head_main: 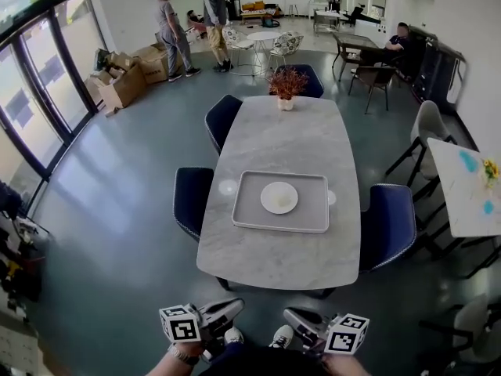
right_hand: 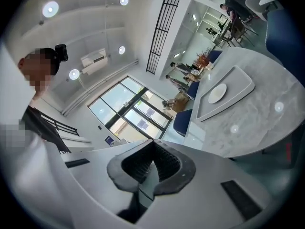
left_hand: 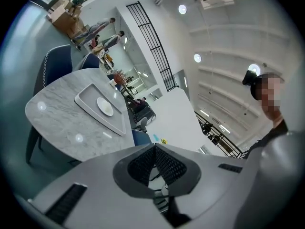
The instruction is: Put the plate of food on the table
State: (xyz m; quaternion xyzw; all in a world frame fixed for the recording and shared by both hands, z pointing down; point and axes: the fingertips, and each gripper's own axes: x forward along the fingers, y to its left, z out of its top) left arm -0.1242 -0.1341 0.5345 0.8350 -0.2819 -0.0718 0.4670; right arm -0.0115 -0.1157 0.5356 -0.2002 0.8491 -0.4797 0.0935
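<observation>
A white plate (head_main: 279,197) lies in a grey tray (head_main: 243,211) on the marble table (head_main: 286,131); no food shows on it. Both grippers hang low in front of me, off the table's near end and well short of the tray. My left gripper (head_main: 237,305) points right, my right gripper (head_main: 290,314) points left, and their tips face each other. In the left gripper view the left gripper (left_hand: 155,147) is shut and holds nothing, with the plate (left_hand: 105,106) and tray (left_hand: 86,100) far off. The right gripper (right_hand: 152,142) is likewise shut with nothing in it, the plate (right_hand: 218,93) distant.
Dark blue chairs (head_main: 192,200) (head_main: 389,225) stand along both sides of the table. A pot of dried flowers (head_main: 286,84) sits at its far end. A white table (head_main: 470,186) is at the right, cardboard boxes (head_main: 129,75) and people (head_main: 174,34) at the back.
</observation>
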